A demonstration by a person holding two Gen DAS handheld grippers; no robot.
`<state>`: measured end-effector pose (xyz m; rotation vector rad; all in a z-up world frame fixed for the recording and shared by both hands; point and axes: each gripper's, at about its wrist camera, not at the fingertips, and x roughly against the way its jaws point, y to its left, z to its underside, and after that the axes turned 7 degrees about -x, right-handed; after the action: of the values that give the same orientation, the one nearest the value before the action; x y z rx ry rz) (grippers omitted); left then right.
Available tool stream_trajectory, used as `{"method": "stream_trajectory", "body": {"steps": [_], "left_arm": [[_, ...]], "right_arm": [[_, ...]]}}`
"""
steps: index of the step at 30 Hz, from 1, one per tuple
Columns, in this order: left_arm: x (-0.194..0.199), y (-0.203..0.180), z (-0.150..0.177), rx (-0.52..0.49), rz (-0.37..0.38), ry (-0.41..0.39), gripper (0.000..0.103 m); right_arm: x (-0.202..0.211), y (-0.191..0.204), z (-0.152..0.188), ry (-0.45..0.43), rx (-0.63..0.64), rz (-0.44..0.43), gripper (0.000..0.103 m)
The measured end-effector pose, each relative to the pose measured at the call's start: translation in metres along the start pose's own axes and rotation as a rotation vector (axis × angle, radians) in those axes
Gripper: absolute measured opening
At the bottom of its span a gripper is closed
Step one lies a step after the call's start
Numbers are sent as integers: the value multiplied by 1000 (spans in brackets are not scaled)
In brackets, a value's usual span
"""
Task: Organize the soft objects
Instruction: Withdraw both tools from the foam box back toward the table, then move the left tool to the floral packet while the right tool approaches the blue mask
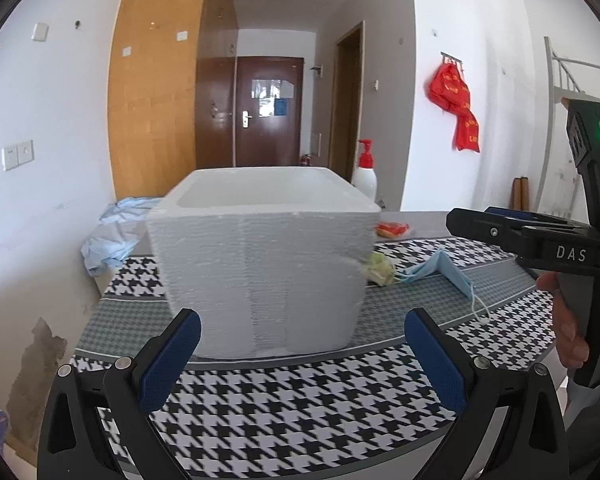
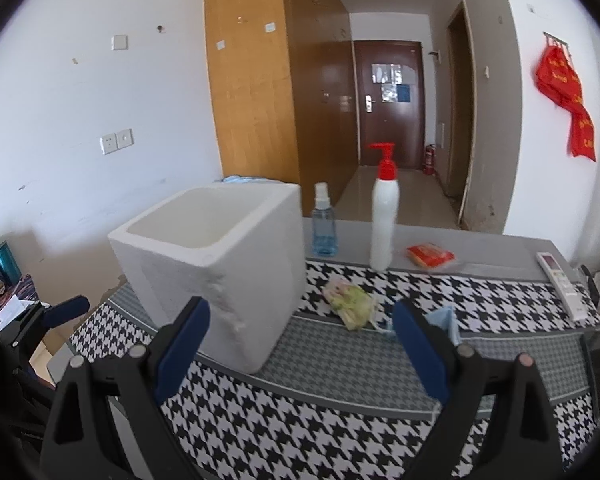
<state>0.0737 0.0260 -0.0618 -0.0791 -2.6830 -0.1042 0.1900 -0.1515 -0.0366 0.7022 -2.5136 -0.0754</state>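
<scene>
A white foam box (image 1: 260, 264) stands open-topped on the houndstooth table; it also shows in the right wrist view (image 2: 216, 276). A crumpled green-yellow face mask (image 2: 352, 300) lies right of the box, with a blue face mask (image 2: 446, 320) beside it, partly hidden by my right finger. Both masks show in the left wrist view, green (image 1: 380, 270) and blue (image 1: 440, 272). My left gripper (image 1: 302, 354) is open and empty, just in front of the box. My right gripper (image 2: 302, 344) is open and empty, near the box corner and the masks.
A blue spray bottle (image 2: 324, 224), a white pump bottle with red top (image 2: 384, 220) and a red packet (image 2: 430, 256) stand behind the masks. A white remote (image 2: 562, 284) lies at the right. Light blue cloth (image 1: 116, 232) lies left of the box.
</scene>
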Motion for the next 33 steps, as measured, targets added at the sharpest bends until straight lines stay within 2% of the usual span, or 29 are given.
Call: {"method": "stream_trajectory", "body": {"steps": [33], "left_arm": [[-38, -87, -22, -87, 182, 27, 102]], "right_arm": [[49, -93, 33, -9, -120, 168, 95]]}}
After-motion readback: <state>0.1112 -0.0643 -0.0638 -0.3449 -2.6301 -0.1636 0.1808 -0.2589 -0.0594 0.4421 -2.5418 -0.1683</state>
